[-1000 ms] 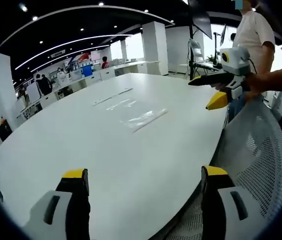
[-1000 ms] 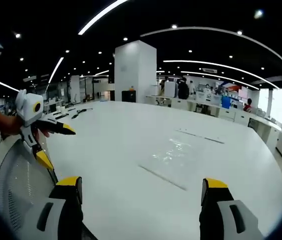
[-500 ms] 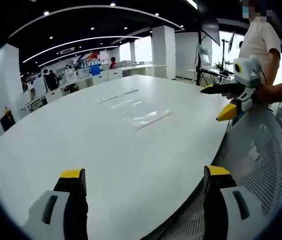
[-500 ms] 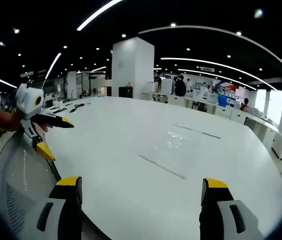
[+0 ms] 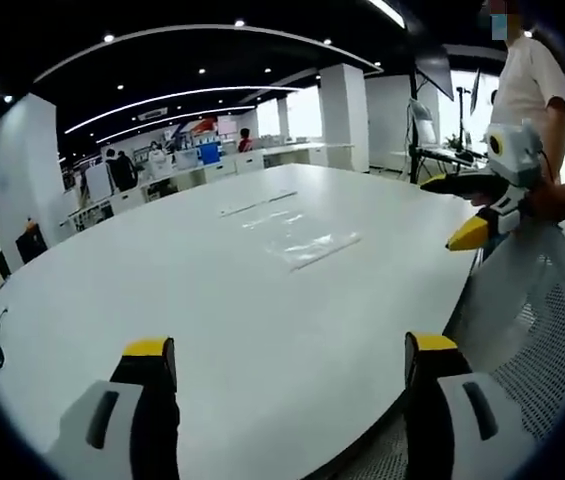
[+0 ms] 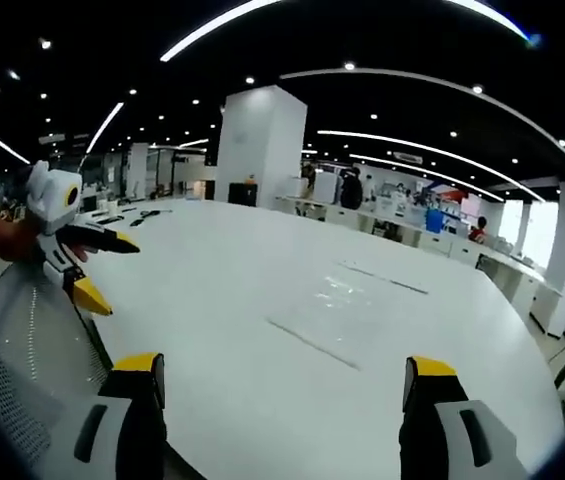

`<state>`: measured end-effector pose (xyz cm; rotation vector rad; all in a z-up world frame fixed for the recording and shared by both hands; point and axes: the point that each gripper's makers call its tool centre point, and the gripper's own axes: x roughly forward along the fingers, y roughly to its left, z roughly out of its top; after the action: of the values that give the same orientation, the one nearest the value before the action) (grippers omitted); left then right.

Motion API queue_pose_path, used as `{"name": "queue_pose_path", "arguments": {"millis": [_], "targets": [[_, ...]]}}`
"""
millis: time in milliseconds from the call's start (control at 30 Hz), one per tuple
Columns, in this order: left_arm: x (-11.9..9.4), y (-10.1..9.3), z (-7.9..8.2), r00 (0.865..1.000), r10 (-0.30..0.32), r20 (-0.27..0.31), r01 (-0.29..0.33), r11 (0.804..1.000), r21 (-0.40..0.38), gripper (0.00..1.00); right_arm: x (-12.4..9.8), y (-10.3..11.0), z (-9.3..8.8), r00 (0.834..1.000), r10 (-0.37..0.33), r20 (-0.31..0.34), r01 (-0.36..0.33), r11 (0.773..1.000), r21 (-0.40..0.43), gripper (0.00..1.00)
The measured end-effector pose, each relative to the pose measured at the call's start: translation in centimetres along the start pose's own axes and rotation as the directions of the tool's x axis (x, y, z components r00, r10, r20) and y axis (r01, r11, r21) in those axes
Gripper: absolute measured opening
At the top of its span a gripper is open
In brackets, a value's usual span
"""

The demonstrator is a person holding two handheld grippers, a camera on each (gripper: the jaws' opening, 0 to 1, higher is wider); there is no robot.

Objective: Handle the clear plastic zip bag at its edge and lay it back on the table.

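On the large white table (image 5: 212, 300), one clear zip bag (image 5: 312, 243) is seen lying flat, well ahead of both empty, wide-spread pairs of jaws, its long axis running away across the tabletop, while the left gripper (image 5: 282, 372) and right gripper (image 6: 274, 385) are held apart at the near edge.

Left claw (image 5: 290, 385) – jaws apart, empty; right claw (image 6: 282, 398) – same, both held level.
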<state>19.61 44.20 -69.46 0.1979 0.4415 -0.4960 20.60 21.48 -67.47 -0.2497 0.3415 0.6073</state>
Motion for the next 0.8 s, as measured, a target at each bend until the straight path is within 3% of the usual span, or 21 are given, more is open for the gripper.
{"name": "queue_pose_path", "arguments": {"millis": [200, 500, 600, 800], "targets": [[0.18, 0.15, -0.27, 1.0, 0.007, -0.005, -0.007, 1.0, 0.003, 0.9, -0.22, -0.3, 0.66, 0.999, -0.005, 0.039, 0.004, 1.0, 0.028, 0.97], [0.21, -0.26, -0.29, 1.0, 0.004, -0.016, -0.003, 1.0, 0.031, 0.87, -0.24, -0.83, 0.57, 0.999, -0.017, 0.049, 0.014, 0.998, 0.069, 0.95], [0.1, -0.29, -0.3, 1.0, 0.005, -0.021, -0.004, 0.999, 0.048, 0.82, -0.14, -0.81, 0.39, 0.999, -0.017, 0.04, 0.014, 0.997, 0.079, 0.95], [0.15, -0.33, -0.67, 0.999, 0.006, -0.043, -0.003, 0.998, 0.057, 0.85, -0.17, -0.83, 0.54, 0.999, -0.021, 0.044, 0.018, 0.997, 0.081, 0.95]]}}
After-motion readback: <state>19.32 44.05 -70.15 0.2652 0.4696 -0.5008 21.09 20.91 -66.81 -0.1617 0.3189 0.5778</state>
